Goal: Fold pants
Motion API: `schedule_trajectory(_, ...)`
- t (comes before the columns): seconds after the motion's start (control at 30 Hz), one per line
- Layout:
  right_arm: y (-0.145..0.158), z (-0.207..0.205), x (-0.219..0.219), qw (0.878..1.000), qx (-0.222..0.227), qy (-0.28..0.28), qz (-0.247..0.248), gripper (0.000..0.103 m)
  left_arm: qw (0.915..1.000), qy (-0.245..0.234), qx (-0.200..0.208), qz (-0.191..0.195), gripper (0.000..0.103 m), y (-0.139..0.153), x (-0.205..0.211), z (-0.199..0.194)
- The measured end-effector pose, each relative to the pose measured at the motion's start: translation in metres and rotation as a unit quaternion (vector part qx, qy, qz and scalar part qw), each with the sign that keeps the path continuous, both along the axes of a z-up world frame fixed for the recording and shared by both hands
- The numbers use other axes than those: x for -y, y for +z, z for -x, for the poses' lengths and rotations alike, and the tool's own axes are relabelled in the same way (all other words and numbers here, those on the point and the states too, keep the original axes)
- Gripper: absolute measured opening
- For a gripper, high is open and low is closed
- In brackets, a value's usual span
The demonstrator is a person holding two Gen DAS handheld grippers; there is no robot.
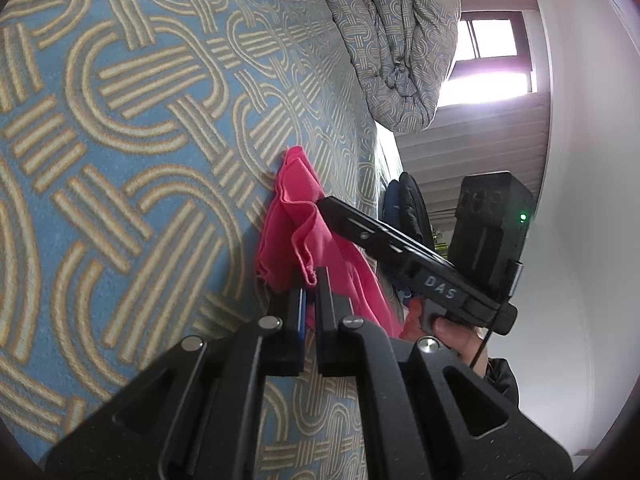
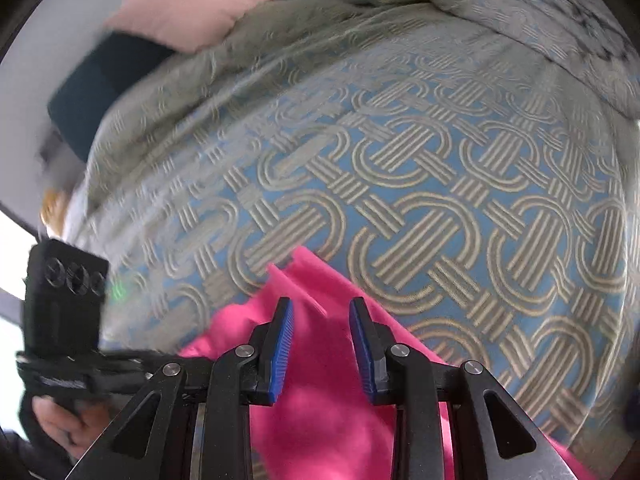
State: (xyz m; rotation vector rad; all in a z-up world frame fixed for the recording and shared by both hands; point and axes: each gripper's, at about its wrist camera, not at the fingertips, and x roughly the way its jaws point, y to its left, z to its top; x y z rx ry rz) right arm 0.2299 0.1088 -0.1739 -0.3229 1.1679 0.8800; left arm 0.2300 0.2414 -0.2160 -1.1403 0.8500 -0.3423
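The left hand-held gripper has its two black fingers pressed together, and an edge of the pink pants is pinched between them; the cloth bunches just beyond the fingertips. From the left wrist view the gripper points along the bed, angled a little downward toward its blue spread with tan looping stripes. The pants lie on that spread near the side edge of the bed, partly lifted and folded over on themselves.

The right hand-held gripper has its jaws spread apart, the ribbed blue pads facing each other across a gap. The pink pants lie beneath and between the fingers, but the pads do not press on the cloth; a folded ridge of fabric runs up between the tips. This gripper points steeply down at the bed.

In the left wrist view the right gripper reaches in from the right side, its black finger touching or nearly touching the top of the pink cloth, and a hand wraps its handle below. In the right wrist view, which is blurred, the left gripper's body shows at the lower left with a hand under it.

A bunched duvet in the same pattern sits farther up the bed, and a pink pillow lies behind it.
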Motion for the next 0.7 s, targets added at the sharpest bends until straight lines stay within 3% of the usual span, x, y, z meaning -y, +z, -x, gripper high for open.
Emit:
schedule_trajectory(0.2,-0.006,0.001,0.0,1.0,0.004,0.01,0.007,0.026,1.0,-0.002,0.002,0.005,0.004,-0.002,-0.002,0.009)
schedule_trajectory(0.23,-0.006,0.001,0.001,1.0,0.009,0.008,0.011,0.012,1.0,-0.001,0.002,0.006,0.004,-0.003,-0.002,0.01)
schedule_trajectory(0.27,-0.005,0.001,-0.001,1.0,0.016,0.005,0.014,0.003,1.0,-0.001,0.002,0.008,0.004,-0.003,-0.002,0.011)
schedule_trajectory(0.7,0.018,0.004,0.002,0.998,0.059,-0.02,-0.003,0.001,0.9998,0.005,0.007,0.017,0.004,-0.003,-0.005,0.011)
